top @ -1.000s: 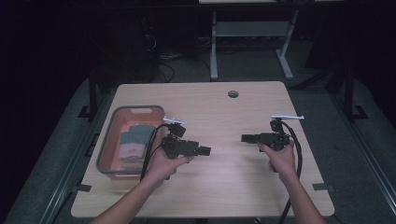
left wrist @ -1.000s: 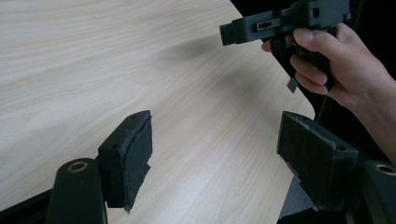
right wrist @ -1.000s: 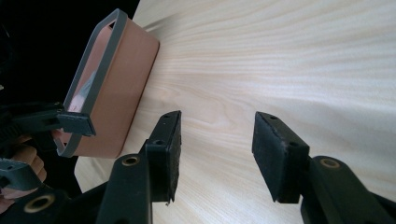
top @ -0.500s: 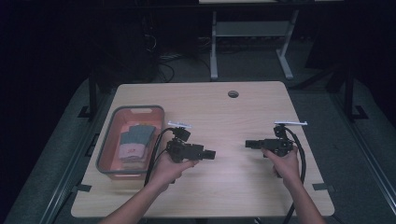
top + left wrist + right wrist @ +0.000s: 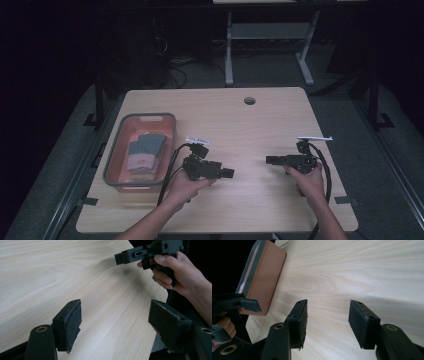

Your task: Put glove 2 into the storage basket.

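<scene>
Over the last second I've drawn both hands back toward the near edge of the tabletop (image 5: 250, 125), away from the bin (image 5: 117, 150) at the left edge. The left gripper (image 5: 227, 173) and right gripper (image 5: 270, 160) face each other, jaws apart, holding nothing. The folded cloths (image 5: 144, 150) sit untouched in the bin, so no pick has begun.

Bare table (image 5: 240, 125) lying open btwn left gripper (image 5: 227, 173) & right gripper (image 5: 270, 160), both w/ jaws apart, nothing between them. Bin (image 5: 116, 161) blocking table's left side, just beside left gripper.
</scene>
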The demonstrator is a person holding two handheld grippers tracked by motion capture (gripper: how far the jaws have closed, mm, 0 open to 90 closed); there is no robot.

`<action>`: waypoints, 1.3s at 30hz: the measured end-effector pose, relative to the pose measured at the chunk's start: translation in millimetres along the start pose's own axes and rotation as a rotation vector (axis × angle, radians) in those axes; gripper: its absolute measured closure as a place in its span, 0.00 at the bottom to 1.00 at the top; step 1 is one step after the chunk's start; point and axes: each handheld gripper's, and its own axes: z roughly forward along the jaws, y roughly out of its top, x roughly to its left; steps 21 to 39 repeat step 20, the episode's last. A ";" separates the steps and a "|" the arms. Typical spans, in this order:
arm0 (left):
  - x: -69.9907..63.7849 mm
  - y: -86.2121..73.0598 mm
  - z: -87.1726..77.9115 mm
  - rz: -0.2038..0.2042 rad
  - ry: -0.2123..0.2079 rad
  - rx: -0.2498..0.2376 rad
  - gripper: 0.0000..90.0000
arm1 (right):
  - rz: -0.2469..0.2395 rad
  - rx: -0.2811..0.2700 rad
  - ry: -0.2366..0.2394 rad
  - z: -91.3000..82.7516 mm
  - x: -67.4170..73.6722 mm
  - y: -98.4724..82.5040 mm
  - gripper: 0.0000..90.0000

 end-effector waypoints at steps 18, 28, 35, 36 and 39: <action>-1.5 -11.4 11.4 0.017 -0.002 0.026 0.30 | -0.016 0.011 0.007 -0.8 -1.3 -10.9 0.52; -1.4 -11.9 11.0 0.022 0.000 0.025 0.30 | -0.023 0.009 0.006 -1.1 -1.7 -11.6 0.52; -1.4 -11.9 11.0 0.022 0.000 0.025 0.30 | -0.023 0.009 0.006 -1.1 -1.7 -11.6 0.52; -1.4 -11.9 11.0 0.022 0.000 0.025 0.30 | -0.023 0.009 0.006 -1.1 -1.7 -11.6 0.52; -1.4 -11.9 11.0 0.022 0.000 0.025 0.30 | -0.023 0.009 0.006 -1.1 -1.7 -11.6 0.52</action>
